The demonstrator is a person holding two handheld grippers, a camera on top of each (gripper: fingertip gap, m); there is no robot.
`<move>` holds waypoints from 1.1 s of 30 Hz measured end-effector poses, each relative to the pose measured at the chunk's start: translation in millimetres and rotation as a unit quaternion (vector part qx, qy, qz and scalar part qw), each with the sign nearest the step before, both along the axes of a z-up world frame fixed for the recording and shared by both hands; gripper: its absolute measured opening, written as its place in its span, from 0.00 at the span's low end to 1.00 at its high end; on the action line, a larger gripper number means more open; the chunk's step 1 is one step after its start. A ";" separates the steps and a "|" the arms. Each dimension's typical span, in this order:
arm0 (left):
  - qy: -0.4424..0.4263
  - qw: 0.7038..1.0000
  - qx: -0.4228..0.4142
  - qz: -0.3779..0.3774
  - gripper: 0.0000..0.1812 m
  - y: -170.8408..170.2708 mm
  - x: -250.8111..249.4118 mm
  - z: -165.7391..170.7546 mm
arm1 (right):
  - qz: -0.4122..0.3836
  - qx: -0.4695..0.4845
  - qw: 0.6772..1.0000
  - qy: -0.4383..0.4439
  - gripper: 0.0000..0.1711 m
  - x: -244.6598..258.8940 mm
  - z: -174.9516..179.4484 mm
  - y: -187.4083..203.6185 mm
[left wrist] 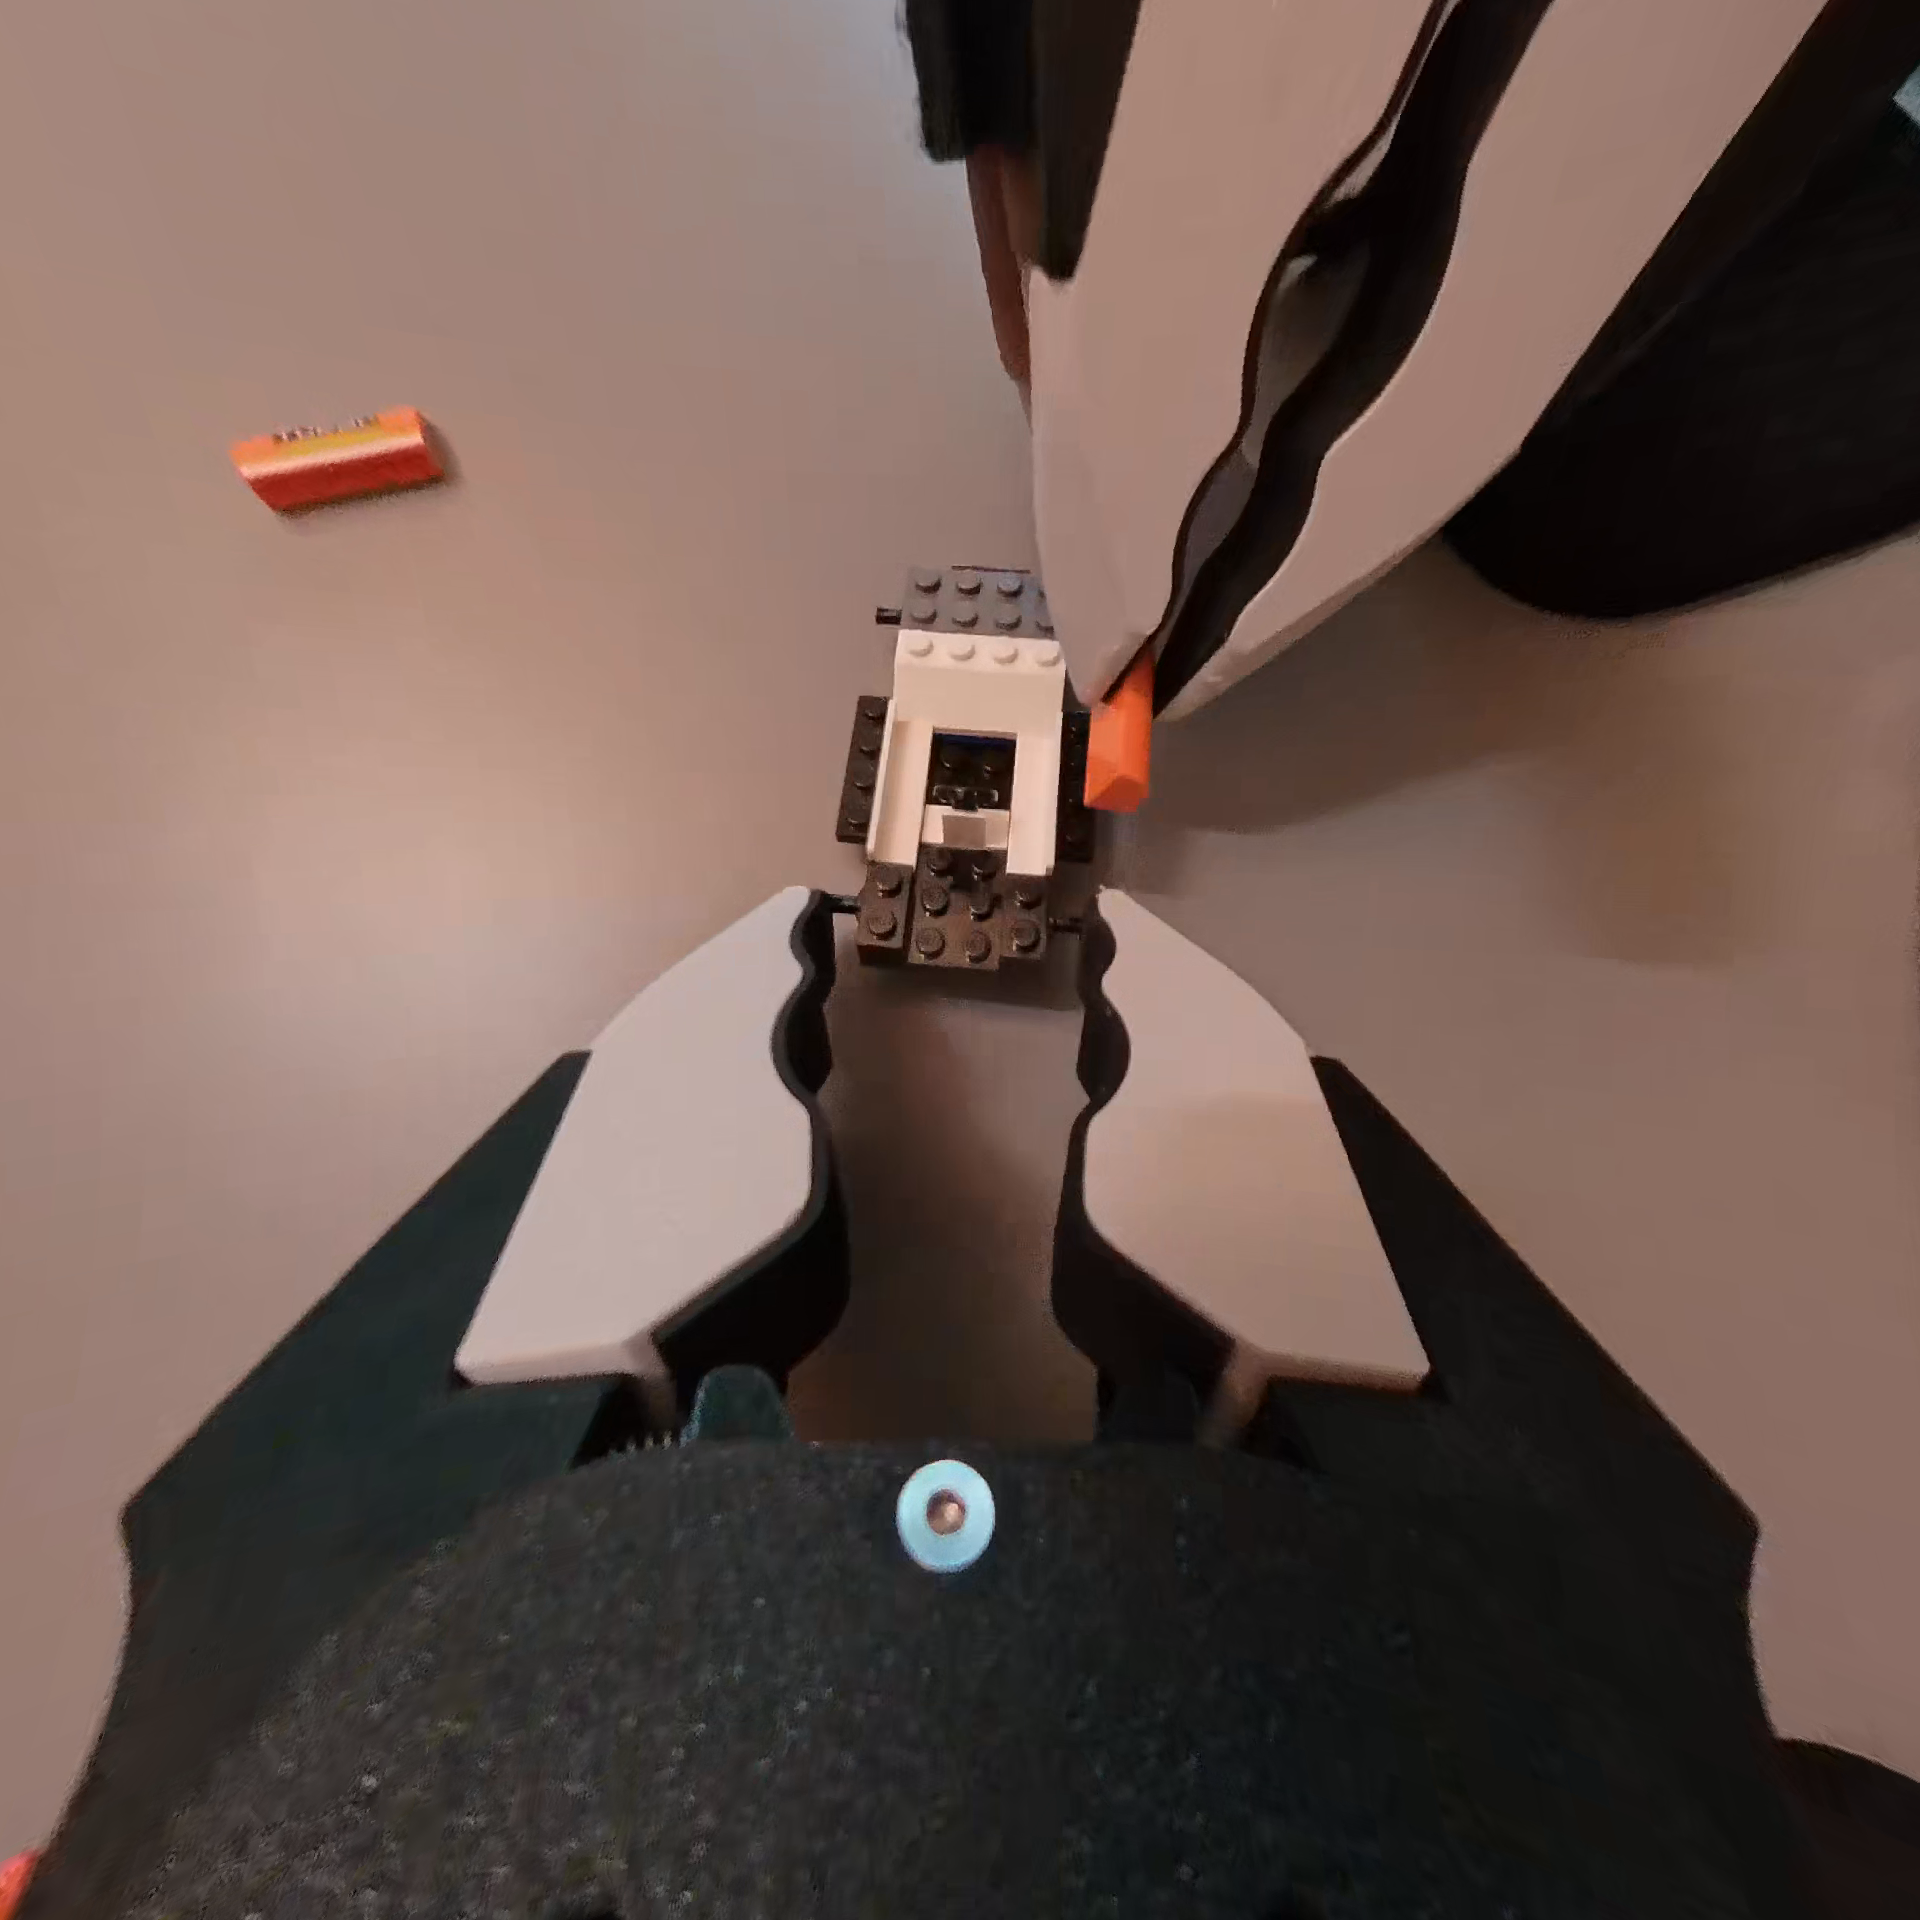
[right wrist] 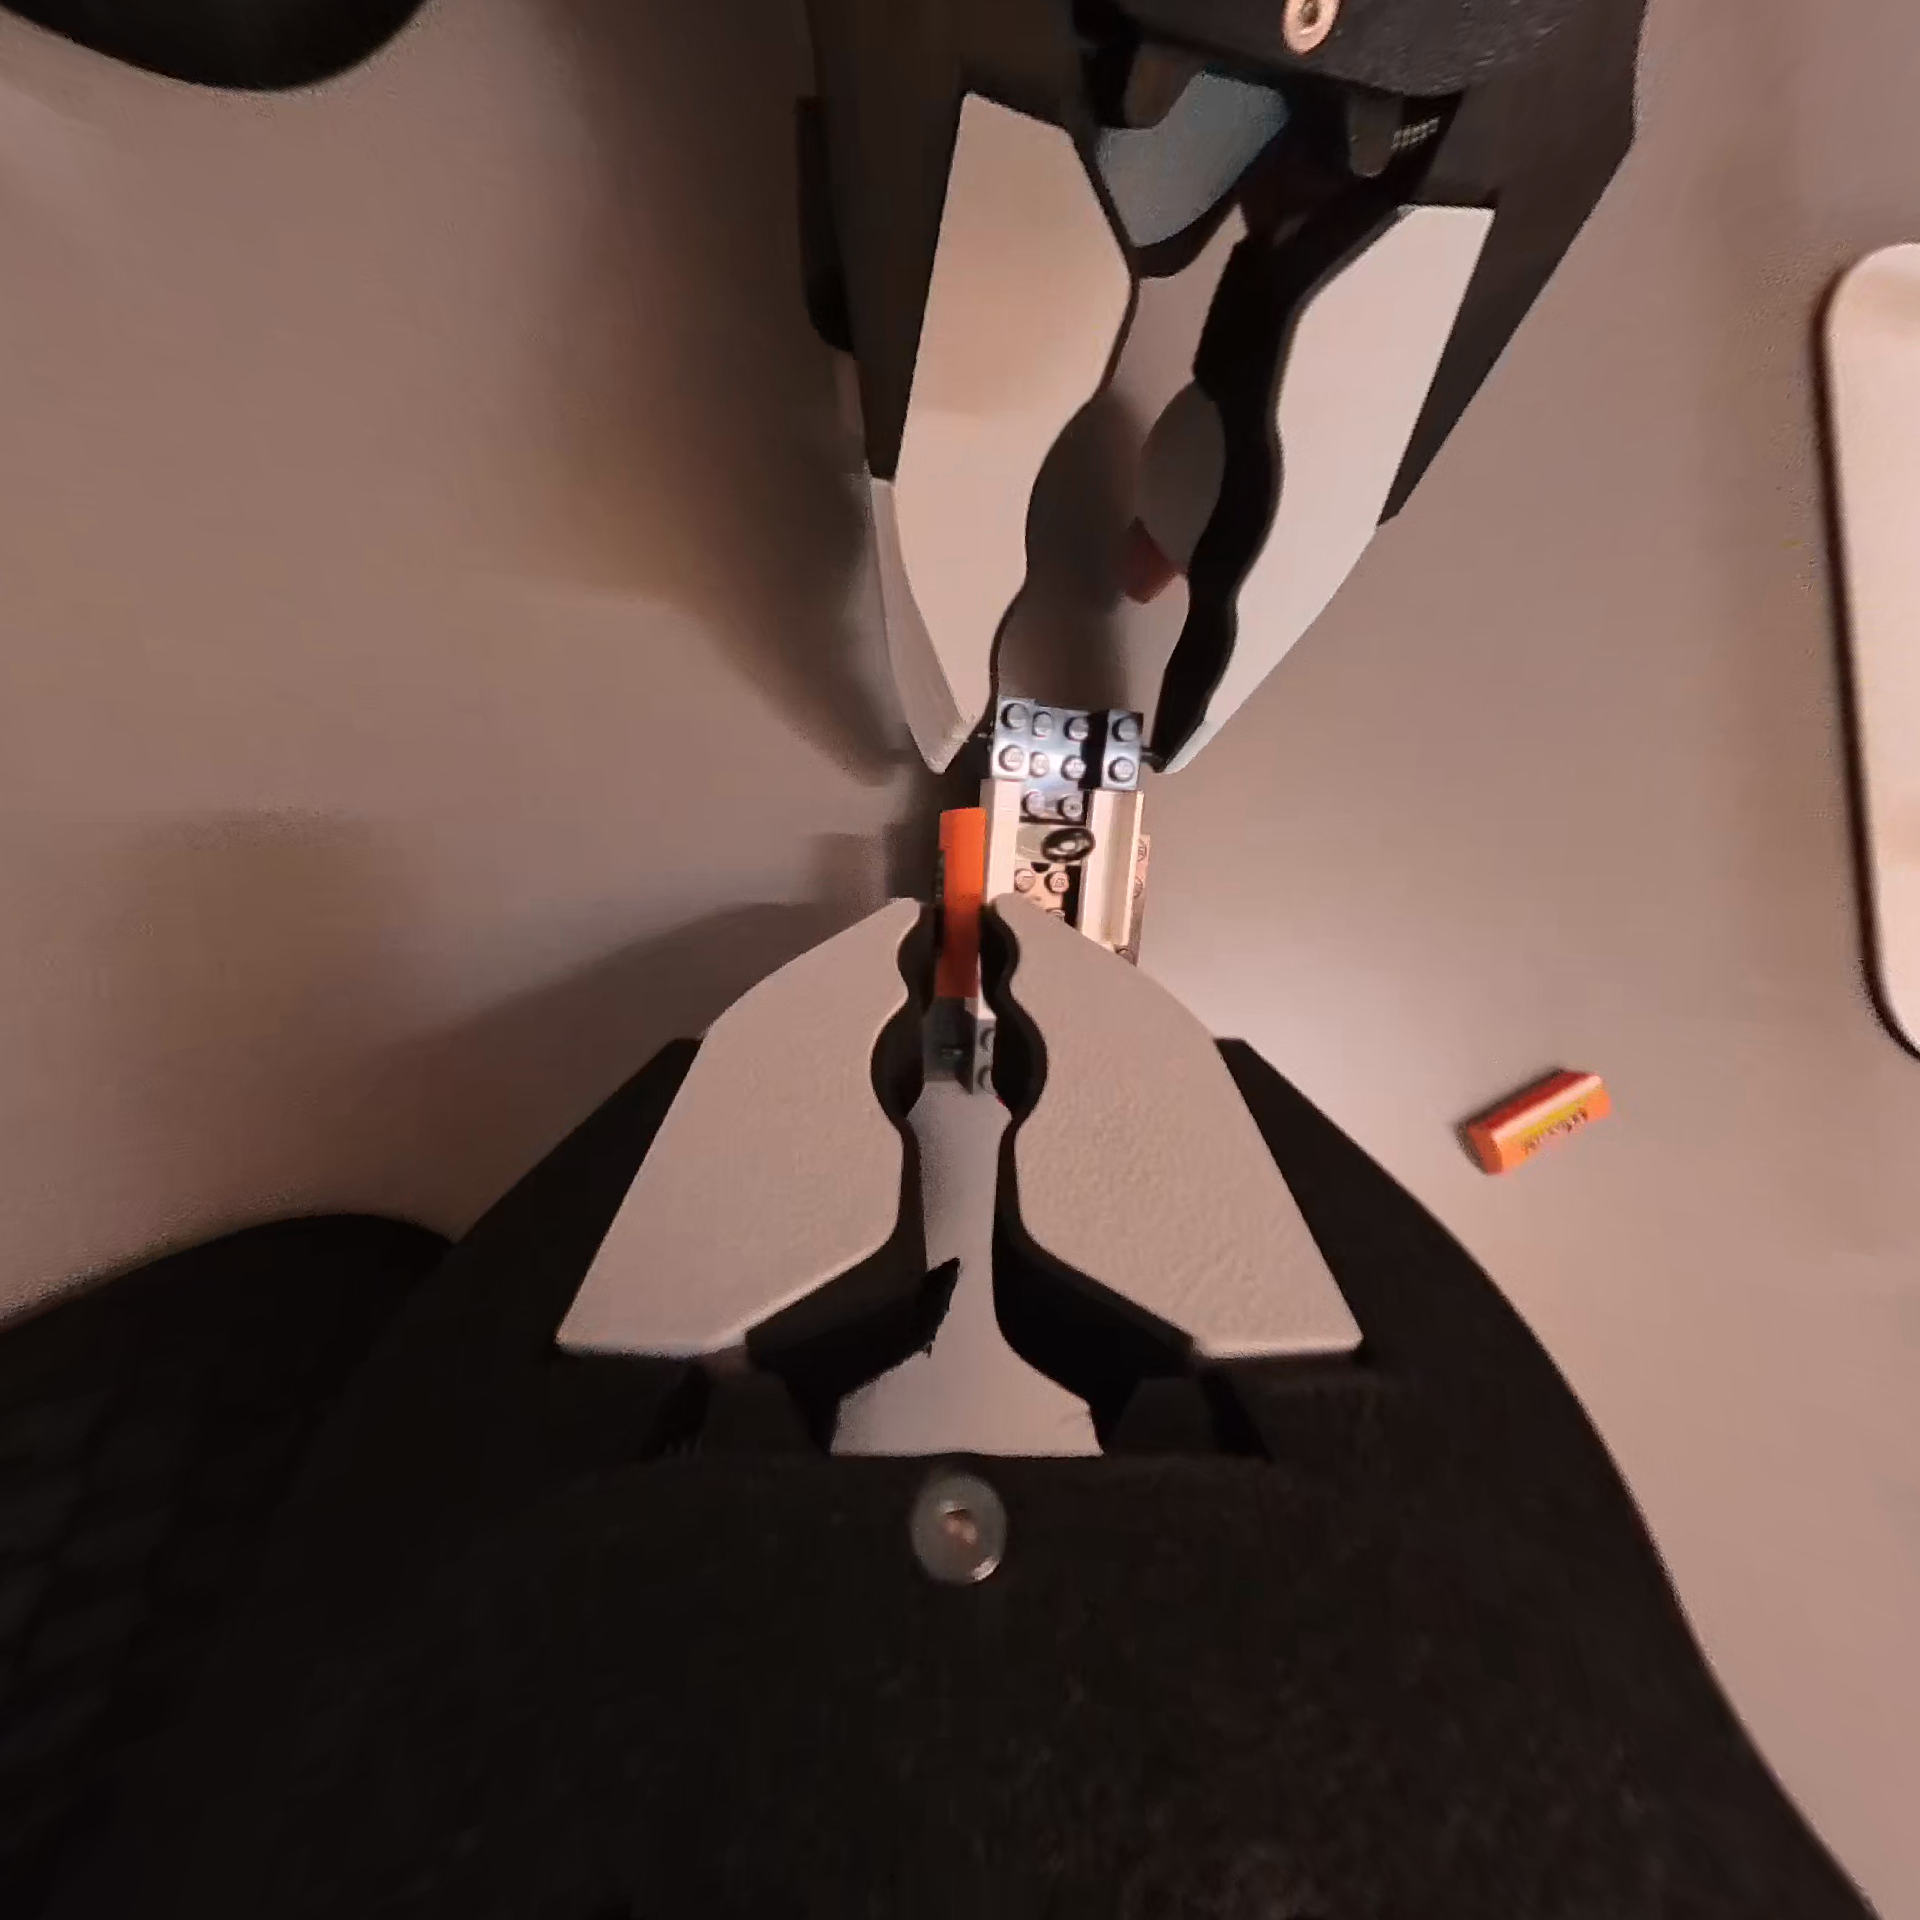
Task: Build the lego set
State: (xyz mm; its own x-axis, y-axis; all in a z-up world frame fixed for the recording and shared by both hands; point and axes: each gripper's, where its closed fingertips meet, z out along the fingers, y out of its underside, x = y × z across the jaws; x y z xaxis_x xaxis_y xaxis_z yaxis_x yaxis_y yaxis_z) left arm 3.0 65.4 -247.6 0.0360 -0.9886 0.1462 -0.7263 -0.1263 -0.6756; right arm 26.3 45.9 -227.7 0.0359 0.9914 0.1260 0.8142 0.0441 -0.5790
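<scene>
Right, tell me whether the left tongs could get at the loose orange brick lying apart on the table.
Probably yes, once freed. The left tongs stand open around the front of the lego car, bracing it. The loose orange brick lies alone off to their left, with bare table between.

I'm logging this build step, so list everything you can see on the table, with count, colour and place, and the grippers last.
Lego model: one, black studded base with a white body, middle of the table.
Orange piece: one, plain orange, at the model's side, pinched in the right gripper.
Loose orange piece: one, orange with a printed face, lying apart on the table.
Pale board: one, cream with a rounded corner, at the view's edge.
Table: one, grey-beige.
Left gripper: one, white fingers, black body, its jaws apart, astride the model's near end.
Right gripper: one, same colours, closed on the orange piece.
</scene>
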 end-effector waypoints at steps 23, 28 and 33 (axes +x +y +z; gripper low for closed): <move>-0.015 0.999 -0.029 0.011 0.25 -4.5 -3.8 -3.5 | -0.017 0.011 0.999 -0.031 0.08 -4.6 -15.7 -0.1; -0.019 0.999 -0.042 0.020 0.25 -3.3 -3.3 -2.6 | -0.022 0.013 1.000 -0.016 0.09 -4.9 -11.7 -0.2; -0.030 0.997 -0.062 0.032 0.25 -1.5 -2.7 -0.5 | -0.043 0.052 0.998 0.010 0.16 1.4 2.4 3.1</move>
State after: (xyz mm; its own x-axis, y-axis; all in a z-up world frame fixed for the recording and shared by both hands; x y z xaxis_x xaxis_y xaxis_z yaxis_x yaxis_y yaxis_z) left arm 0.3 63.8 -248.0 0.0865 -0.9585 0.2715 -0.6724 -0.2573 -0.6940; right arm 27.7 49.0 -225.2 0.1236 0.9660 0.2271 0.8060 0.0358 -0.5908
